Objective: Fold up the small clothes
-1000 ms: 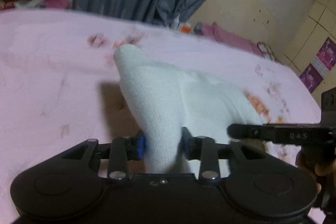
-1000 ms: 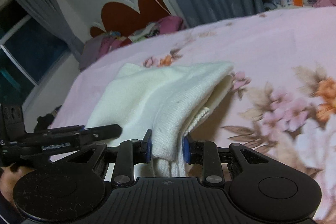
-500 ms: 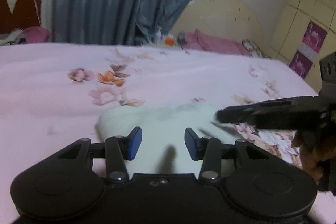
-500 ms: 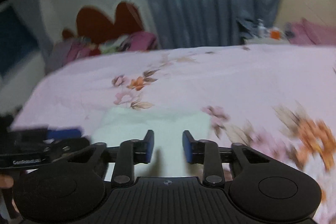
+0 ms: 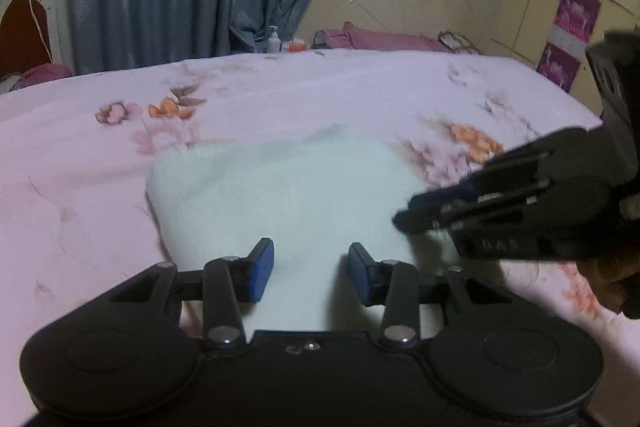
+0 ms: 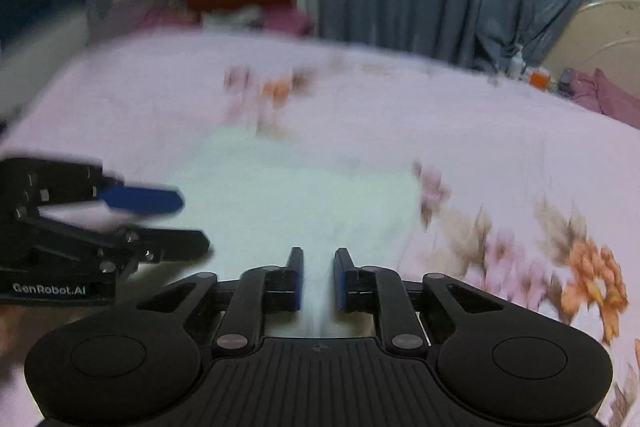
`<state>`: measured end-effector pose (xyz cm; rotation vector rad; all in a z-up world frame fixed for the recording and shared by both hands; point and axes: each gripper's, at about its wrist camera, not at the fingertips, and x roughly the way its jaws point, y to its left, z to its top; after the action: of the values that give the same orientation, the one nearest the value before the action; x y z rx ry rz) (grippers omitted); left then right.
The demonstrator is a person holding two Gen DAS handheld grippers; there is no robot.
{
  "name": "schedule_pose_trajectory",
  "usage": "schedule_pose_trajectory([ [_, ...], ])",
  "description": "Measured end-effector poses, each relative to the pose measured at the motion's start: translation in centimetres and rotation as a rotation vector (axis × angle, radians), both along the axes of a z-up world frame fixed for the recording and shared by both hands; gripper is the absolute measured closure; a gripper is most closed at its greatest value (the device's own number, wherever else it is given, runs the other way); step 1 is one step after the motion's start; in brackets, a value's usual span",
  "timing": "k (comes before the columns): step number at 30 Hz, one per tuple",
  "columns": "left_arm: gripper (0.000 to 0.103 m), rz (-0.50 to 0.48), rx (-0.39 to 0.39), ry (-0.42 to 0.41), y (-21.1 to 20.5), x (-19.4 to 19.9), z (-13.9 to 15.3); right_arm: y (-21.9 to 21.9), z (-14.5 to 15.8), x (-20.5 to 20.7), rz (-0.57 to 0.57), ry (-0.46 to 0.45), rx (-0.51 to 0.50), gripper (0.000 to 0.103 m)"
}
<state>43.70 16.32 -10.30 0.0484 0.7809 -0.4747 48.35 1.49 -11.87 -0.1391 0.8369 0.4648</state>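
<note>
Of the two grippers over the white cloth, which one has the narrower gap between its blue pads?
The right gripper: its jaws are closing, only a thin strip of white cloth showing between them. The left gripper stands clearly wider.

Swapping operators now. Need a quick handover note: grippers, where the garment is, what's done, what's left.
Left gripper: jaws closing, nothing pinched; pads apart above the cloth.
Right gripper: jaws closing, gap narrow; white cloth shows between the pads, no clear pinch.
White knit garment: lies flat on the pink floral bedsheet, just ahead of both grippers.
Done: it looks folded and laid down.
Left: check the edges line up, add another fold if needed, then move on to the next piece.
</note>
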Motion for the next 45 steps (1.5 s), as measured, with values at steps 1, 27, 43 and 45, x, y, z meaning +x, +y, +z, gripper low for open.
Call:
schedule_pose_trajectory([
  [1,0.064,0.0,0.012,-0.006,-0.3,-0.2,0.1,-0.3,-0.2,0.1,-0.016,-0.001,0.017,0.088],
  [27,0.073,0.174,0.039,0.052,-1.9,-14.2,-0.1,-4.3,-2.1,-12.5,0.012,0.052,0.014,0.088],
  [43,0.001,0.334,0.11,-0.125,-3.7,-25.6,5.9,-11.7,3.9,-23.6,-0.195,-0.136,0.056,0.002],
  [45,0.001,0.343,0.097,-0.121,-3.8,-27.1,6.6,-12.4,4.3,-24.7,-0.204,-0.123,0.068,0.002],
])
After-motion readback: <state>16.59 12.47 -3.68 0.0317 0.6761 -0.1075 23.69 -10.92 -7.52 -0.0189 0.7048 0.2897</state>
